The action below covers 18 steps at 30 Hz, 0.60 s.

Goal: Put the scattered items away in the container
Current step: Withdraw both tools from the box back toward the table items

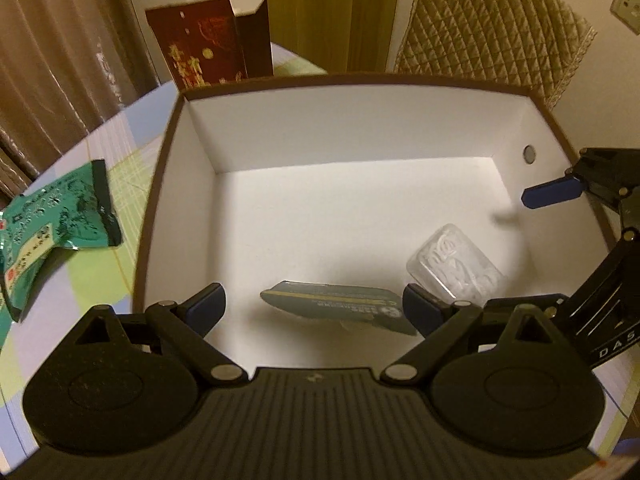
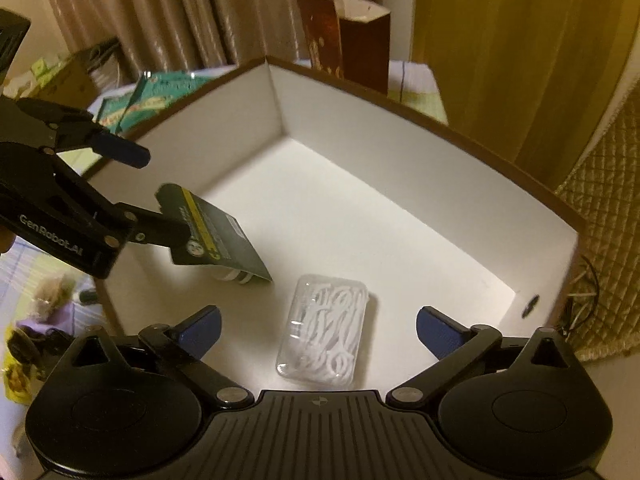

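Green packet (image 1: pixel 56 236) lying flat on checked tablecloth (image 1: pixel 100 148), outside box (image 1: pixel 160 184), left of its left wall; long axis running roughly toward camera. Only scattered item seen still out. Inside box: clear case (image 2: pixel 324 332) and dark card pack (image 2: pixel 216 236), both on white floor. Left gripper (image 1: pixel 314 308) over box, spread wide, pack between pads apparently untouched. Right gripper (image 2: pixel 318 328) fully spread, empty, above case. Left hand nearer packet; reach leftward over wall probably next.

Container (image 1: pixel 400 120): matt white card inside, brown rim. Case (image 2: pixel 324 328): clear glossy plastic. Dark card pack (image 2: pixel 216 236): smooth, slight sheen. Green packet (image 1: pixel 52 232): shiny crinkled foil. Gripper pads (image 2: pixel 200 330): matt blue, textured.
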{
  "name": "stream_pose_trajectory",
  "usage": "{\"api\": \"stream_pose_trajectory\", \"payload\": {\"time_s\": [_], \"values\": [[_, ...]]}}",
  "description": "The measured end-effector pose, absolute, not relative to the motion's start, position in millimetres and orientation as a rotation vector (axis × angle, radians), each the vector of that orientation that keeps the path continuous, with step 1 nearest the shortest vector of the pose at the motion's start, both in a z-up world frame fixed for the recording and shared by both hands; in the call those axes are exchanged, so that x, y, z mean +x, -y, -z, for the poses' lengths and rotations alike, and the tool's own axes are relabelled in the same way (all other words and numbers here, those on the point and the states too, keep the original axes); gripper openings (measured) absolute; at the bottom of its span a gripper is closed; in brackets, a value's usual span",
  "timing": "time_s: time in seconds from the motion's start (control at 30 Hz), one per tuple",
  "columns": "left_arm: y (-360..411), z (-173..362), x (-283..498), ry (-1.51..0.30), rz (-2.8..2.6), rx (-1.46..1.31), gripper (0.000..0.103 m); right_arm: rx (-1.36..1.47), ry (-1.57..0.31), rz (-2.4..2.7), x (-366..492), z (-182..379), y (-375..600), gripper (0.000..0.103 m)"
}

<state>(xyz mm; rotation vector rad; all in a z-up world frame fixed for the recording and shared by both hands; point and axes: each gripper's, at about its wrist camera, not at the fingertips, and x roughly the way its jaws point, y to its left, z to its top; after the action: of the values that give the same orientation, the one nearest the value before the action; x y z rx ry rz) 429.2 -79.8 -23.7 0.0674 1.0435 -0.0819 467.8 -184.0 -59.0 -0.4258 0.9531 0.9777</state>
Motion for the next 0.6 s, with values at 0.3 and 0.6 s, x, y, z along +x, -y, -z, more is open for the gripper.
{"api": "stream_pose_trajectory", "payload": {"time_s": [0.3, 0.6], "values": [[80.5, -15.8, 388.0, -0.952, 0.061, 0.065, 0.096, -0.327, -0.888, -0.929, 436.3, 30.0, 203.6, 0.101], [72.3, -42.6, 343.5, -0.898, 0.039, 0.034, 0.096, -0.260, -0.817, -0.858, 400.4, 4.3, 213.0, 0.101]]}}
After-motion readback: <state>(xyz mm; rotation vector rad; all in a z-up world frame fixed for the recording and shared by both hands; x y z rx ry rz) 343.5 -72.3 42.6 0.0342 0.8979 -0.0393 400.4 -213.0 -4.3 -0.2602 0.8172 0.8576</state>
